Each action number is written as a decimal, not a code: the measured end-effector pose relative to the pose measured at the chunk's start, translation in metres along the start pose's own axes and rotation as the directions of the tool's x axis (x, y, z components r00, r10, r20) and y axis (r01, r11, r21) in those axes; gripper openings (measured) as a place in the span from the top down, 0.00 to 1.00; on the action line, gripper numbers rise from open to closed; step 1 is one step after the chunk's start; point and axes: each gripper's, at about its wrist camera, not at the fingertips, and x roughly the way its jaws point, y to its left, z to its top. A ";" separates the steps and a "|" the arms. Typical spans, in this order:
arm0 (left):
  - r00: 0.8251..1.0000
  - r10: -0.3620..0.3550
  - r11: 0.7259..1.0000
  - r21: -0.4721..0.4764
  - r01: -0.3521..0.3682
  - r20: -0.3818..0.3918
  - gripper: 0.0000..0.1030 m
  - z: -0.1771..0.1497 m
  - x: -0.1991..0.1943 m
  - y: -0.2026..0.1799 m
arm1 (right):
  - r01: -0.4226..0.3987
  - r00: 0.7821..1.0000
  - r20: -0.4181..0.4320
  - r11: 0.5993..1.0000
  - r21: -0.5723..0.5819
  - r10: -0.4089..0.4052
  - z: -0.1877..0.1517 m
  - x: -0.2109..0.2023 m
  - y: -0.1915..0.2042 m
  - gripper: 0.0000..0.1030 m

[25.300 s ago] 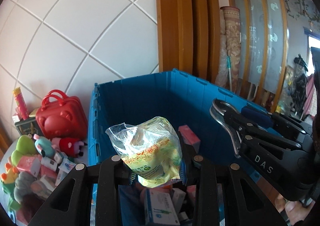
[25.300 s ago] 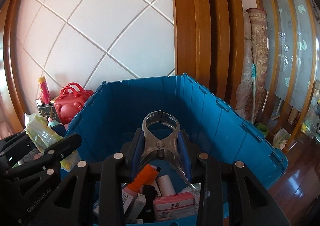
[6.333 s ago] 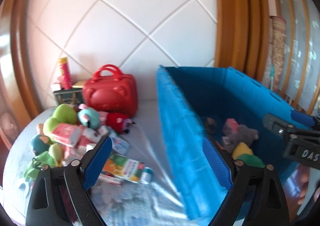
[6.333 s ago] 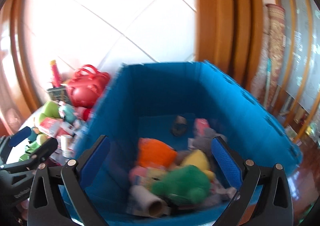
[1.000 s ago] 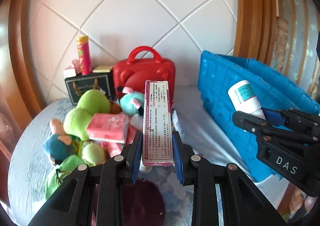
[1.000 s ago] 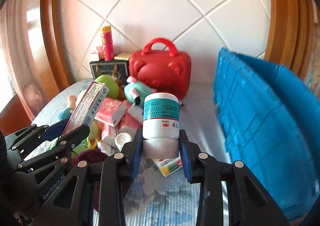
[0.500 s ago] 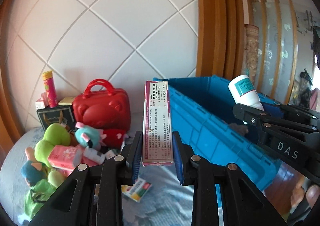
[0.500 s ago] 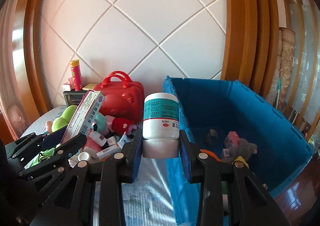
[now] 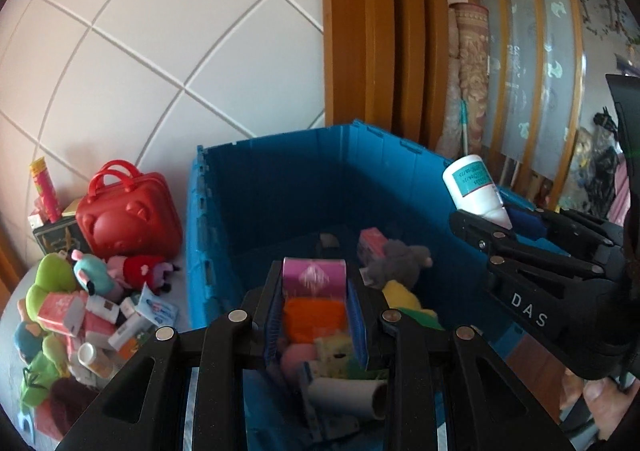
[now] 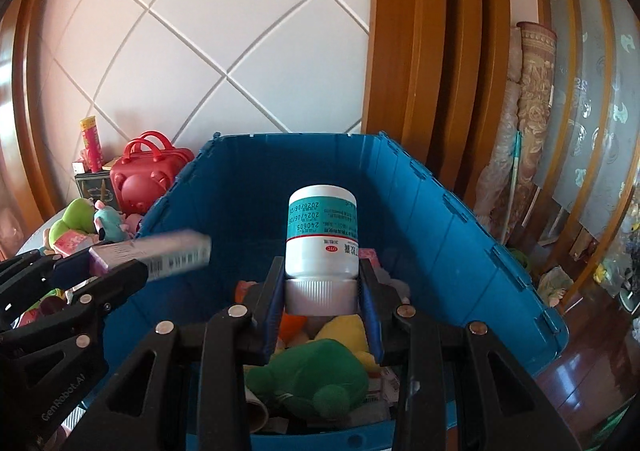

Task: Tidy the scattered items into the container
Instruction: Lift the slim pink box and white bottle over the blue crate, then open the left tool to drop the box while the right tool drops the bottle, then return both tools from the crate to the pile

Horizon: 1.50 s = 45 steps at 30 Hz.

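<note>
The blue crate [image 9: 280, 139] fills the middle of both views and holds plush toys, small boxes and a cardboard tube. My left gripper [image 9: 314, 291] hangs over its near left part, shut on a long pink box [image 9: 314, 277] that points forward, so only its end shows here. In the right wrist view this box [image 10: 160, 253] sticks out level from the left gripper [image 10: 92, 271]. My right gripper [image 10: 322, 291] is above the crate's near edge, shut on a white bottle [image 10: 322, 247] with a teal label, cap down. That bottle [image 9: 474, 187] also shows at the right.
A pile of plush toys and small boxes [image 9: 68, 307] lies on the table left of the crate, with a red suitcase [image 9: 128, 211] and a yellow-red tube [image 9: 42, 187] behind it. Wooden frames and a rolled carpet [image 9: 472, 71] stand beyond. A hand [image 9: 600, 407] holds the right gripper.
Both grippers have swung right, from in front of the pile to above the open crate. The pink box has tipped from upright to pointing forward. The bottle stays gripped.
</note>
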 end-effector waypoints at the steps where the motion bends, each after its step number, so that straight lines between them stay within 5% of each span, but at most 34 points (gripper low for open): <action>1: 1.000 0.000 1.000 0.006 0.000 -0.016 0.73 0.000 0.005 -0.007 | -0.001 1.000 -0.002 1.000 0.012 0.001 -0.003 0.003 -0.008 0.67; 11: 0.999 0.030 0.999 0.028 -0.030 -0.029 0.70 0.007 0.024 -0.040 | -0.029 0.999 -0.037 0.999 0.034 0.031 -0.013 0.028 -0.042 0.67; 16: 0.999 0.044 0.999 0.020 -0.044 -0.020 0.39 0.008 0.027 -0.040 | -0.028 0.999 -0.033 0.999 0.046 0.030 -0.013 0.032 -0.050 0.66; 17: 0.999 0.048 0.999 0.019 -0.048 -0.019 0.36 0.008 0.027 -0.040 | -0.026 0.999 -0.032 0.998 0.049 0.027 -0.013 0.032 -0.052 0.63; 19: 0.998 0.052 0.998 0.020 -0.052 -0.018 0.29 0.008 0.027 -0.040 | -0.016 0.999 -0.033 0.998 0.053 0.018 -0.013 0.032 -0.055 0.35; 20: 0.999 0.051 0.998 0.020 -0.051 -0.017 0.28 0.008 0.027 -0.041 | -0.013 0.999 -0.033 0.999 0.051 0.015 -0.013 0.032 -0.056 0.29; 29: 0.998 0.060 0.998 -0.004 -0.060 0.018 0.18 0.006 0.012 -0.035 | -0.004 1.000 -0.017 0.999 0.052 0.005 -0.011 0.026 -0.058 0.03; 38: 0.987 0.143 0.987 -0.087 -0.137 0.072 0.14 0.001 -0.022 0.008 | -0.056 0.998 0.029 0.998 0.020 0.055 -0.002 0.018 -0.028 0.00; 45: 0.969 0.219 0.964 -0.181 -0.196 0.117 0.01 -0.011 -0.055 0.063 | -0.103 0.992 0.068 0.994 -0.033 0.105 0.008 0.005 0.022 0.00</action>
